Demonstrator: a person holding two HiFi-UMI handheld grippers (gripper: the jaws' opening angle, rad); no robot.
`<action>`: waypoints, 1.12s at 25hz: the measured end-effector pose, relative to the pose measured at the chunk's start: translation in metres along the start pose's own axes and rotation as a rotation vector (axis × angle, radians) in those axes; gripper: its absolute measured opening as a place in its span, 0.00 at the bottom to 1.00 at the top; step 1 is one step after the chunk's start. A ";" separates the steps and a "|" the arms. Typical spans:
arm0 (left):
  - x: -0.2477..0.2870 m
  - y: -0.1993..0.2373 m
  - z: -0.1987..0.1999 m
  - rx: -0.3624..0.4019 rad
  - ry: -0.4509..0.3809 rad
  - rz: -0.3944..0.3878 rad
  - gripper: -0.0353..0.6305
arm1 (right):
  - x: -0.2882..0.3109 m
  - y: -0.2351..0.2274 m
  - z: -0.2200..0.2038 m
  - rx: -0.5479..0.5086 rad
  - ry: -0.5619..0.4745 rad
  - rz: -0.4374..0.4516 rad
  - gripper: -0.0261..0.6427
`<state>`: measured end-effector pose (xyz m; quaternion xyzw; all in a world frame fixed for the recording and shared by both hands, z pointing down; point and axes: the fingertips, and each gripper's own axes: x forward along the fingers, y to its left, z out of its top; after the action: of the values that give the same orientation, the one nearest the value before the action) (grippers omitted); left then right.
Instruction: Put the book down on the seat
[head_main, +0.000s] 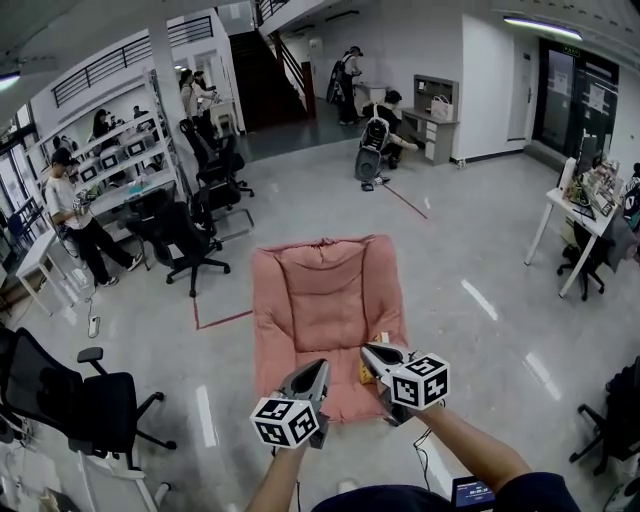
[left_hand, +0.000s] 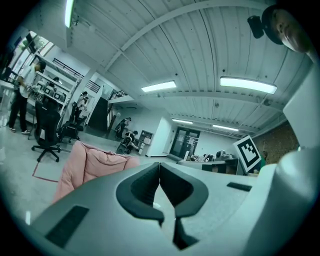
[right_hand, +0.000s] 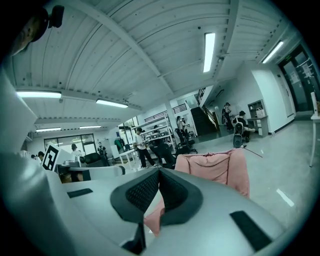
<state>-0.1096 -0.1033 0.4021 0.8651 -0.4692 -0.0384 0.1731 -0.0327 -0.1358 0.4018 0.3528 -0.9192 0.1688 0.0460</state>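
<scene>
Left gripper clenched: jaws pressed tip to tip, nothing between them, plain in the left gripper view. Right gripper the same, closed and empty in the right gripper view. Both hang side by side over the front edge of the seat, pointing roughly level toward its backrest.

Just beside the right gripper's tip a small yellow thing lies on the front right part of the cushion. It is likely the book. The gripper hides most of it, so can't tell how flat it sits or whether the gripper touches it.

The seat is a pink padded floor chair with its backrest up, resting on the grey floor. A black office chair stands well apart at the left.

Judgement: the book looks placed, so the step in hand is clearing off.
- Lift straight away from the cushion.
- Keep the jaws closed so nothing snags the fabric.
- Don't sweep the right gripper sideways across the book.
</scene>
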 end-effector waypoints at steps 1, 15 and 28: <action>0.001 -0.002 0.001 0.005 -0.001 0.003 0.06 | -0.002 0.000 0.002 -0.001 -0.003 0.004 0.07; 0.000 -0.048 0.004 0.037 -0.040 0.010 0.06 | -0.051 0.004 0.021 -0.011 -0.061 0.040 0.07; -0.020 -0.093 0.010 0.035 -0.093 0.005 0.06 | -0.110 0.015 0.017 -0.030 -0.085 0.031 0.07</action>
<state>-0.0483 -0.0429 0.3596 0.8641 -0.4796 -0.0699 0.1359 0.0398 -0.0614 0.3592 0.3447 -0.9281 0.1408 0.0097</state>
